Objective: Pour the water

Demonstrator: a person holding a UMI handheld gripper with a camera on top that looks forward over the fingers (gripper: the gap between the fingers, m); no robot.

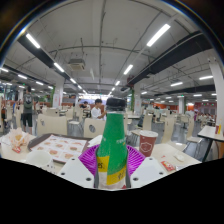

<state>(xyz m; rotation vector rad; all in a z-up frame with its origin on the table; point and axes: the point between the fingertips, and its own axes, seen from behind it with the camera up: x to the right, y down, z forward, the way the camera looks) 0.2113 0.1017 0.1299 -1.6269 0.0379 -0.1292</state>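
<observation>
A green plastic bottle [112, 150] with a dark cap and a yellow-green label stands upright between my fingers. My gripper [112, 165] is shut on the bottle, with both purple pads [90, 158] pressed against its sides. The bottle is lifted close to the camera and hides what lies directly behind it. A red paper cup [148, 143] stands on the white table [175, 158] just beyond my right finger.
A tray with papers [60, 150] lies on the table beyond my left finger, with a small object [18, 141] further left. Chairs, tables and people fill the large hall behind, under long ceiling lights.
</observation>
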